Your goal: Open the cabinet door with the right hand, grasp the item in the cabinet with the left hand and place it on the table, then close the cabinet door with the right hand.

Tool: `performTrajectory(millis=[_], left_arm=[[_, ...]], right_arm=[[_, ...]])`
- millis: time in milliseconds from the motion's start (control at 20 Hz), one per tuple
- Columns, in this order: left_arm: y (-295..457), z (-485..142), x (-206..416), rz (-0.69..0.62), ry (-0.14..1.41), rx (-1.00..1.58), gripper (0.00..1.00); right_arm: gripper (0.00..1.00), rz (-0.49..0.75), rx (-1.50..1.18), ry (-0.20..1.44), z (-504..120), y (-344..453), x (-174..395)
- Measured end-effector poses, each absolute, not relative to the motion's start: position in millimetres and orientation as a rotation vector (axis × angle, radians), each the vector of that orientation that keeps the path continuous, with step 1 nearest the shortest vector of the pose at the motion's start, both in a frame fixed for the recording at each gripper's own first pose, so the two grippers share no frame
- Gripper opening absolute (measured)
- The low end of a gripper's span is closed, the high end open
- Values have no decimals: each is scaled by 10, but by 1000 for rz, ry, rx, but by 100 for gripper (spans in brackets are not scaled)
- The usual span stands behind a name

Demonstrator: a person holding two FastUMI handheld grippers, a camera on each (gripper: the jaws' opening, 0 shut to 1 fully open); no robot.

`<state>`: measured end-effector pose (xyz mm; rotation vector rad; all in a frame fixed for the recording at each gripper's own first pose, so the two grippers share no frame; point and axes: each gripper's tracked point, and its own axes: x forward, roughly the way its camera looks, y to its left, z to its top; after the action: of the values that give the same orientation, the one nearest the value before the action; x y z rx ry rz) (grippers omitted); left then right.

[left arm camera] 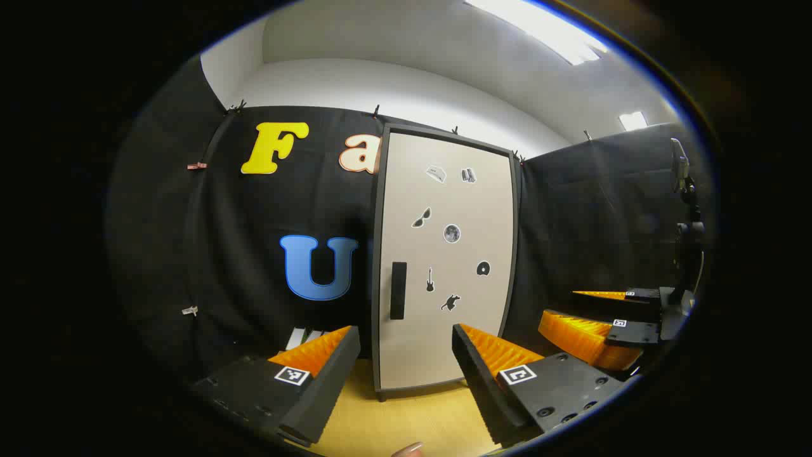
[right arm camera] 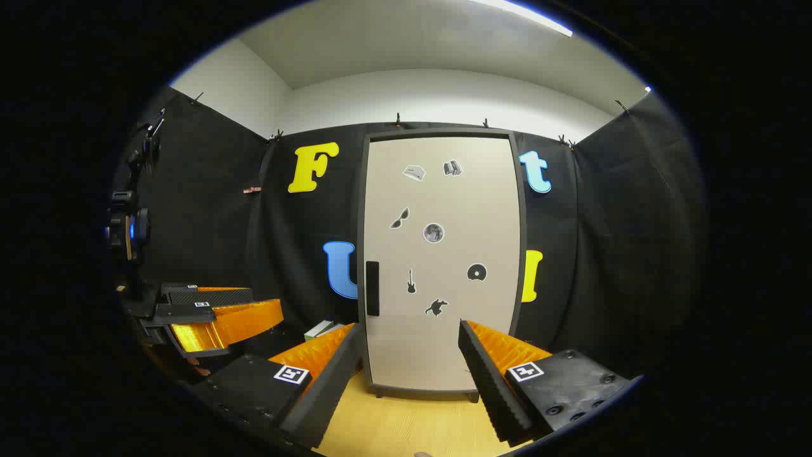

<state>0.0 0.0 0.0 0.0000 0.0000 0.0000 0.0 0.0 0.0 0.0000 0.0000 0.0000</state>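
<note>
**Cabinet door closed, both tools spread and empty in front of it**

The cabinet point(right arm camera: 441, 263) stands upright on the pale wood-grain tabletop point(right arm camera: 406, 425), a tall flat-fronted box on short dark feet. Its door point(left arm camera: 447, 254) is a smooth matte beige panel inside a thin dark frame, sitting flush and closed. A slim black rectangular handle point(right arm camera: 372, 289) runs vertically near the door's left edge, about mid-height. Small cut-out stickers point(right arm camera: 433, 233) dot the panel: a round moon-like disc near the centre, with a guitar shape, a disc and an animal silhouette below it. The item inside the cabinet is hidden behind the closed door.

In the right gripper view, the right tool point(right arm camera: 406, 368) points at the lower part of the door, short of it, its two wedge-shaped fingers wide apart with nothing between them; the inner faces are finely ribbed, and the blocky bases carry small square printed markers. The handle lies above its left finger.

In the left gripper view, the left tool point(left arm camera: 406, 365) faces the same door from slightly to the left of it, fingers likewise apart and empty, with the same ribbed faces. The right tool also appears there, right of the cabinet, jaws apart. A fingertip point(left arm camera: 408, 449) shows at the bottom edge, over the tabletop.

A flat white and green object point(right arm camera: 323, 329) lies on the tabletop just left of the cabinet's base
</note>
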Motion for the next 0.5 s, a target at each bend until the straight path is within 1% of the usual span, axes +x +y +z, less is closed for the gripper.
performTrajectory(millis=[500], left_arm=[[10,-68,-4,-10,13,6,93]], right_arm=[[98,4,-11,26,-68,80,3]])
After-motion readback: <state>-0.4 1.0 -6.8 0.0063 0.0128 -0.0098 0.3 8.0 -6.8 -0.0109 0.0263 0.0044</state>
